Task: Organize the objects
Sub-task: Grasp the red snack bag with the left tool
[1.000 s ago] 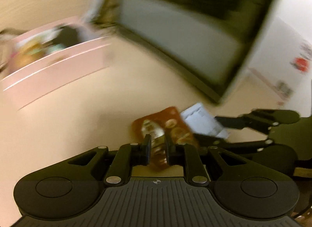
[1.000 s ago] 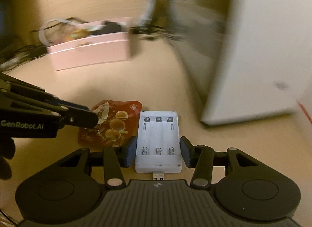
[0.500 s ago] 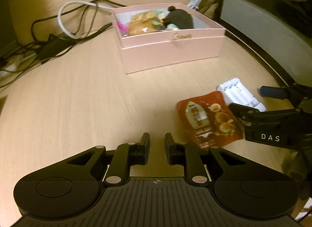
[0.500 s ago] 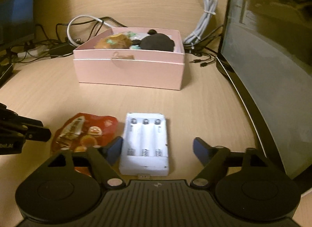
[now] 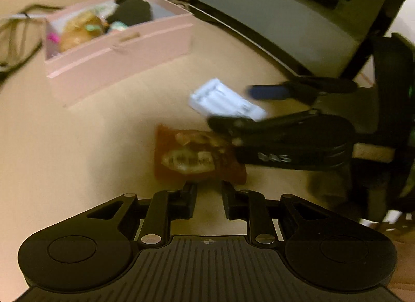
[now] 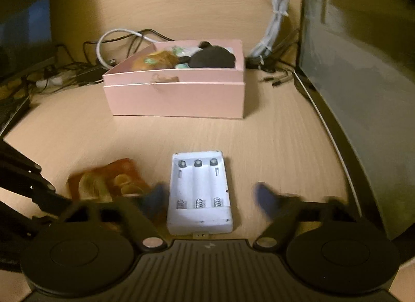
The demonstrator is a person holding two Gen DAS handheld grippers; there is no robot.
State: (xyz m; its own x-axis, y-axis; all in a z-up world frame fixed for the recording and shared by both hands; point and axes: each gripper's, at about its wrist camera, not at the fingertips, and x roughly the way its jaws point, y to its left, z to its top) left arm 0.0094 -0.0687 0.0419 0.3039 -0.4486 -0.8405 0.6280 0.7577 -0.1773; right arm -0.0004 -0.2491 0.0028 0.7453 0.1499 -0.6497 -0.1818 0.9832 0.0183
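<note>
- The left gripper [image 5: 208, 202] is held low over the wooden desk [image 5: 77, 146], pointing forward; its fingers stand a narrow gap apart with nothing between them, the tips just short of the near edge of the red snack packet [image 5: 193, 158].
- The right gripper [image 6: 211, 198] also sits low and level, its blue-tipped fingers spread wide on either side of the white battery charger [image 6: 199, 193]. The left tip looks close to the charger's side and the right tip stands clear of it; motion blur hides whether either one touches.
- The charger lies flat with three empty slots, springs at the near end, its plug end toward the right gripper's body.
- The snack packet lies flat just left of the charger.
- Farther back stands an open pink box [image 6: 176, 94] holding a black round item [image 6: 211, 59], a golden-brown wrapped item [image 6: 155, 60] and small bits too unclear to name.
- Cables [image 6: 116, 42] trail behind the box, and a dark monitor [image 6: 363, 68] rises on the right.
</note>
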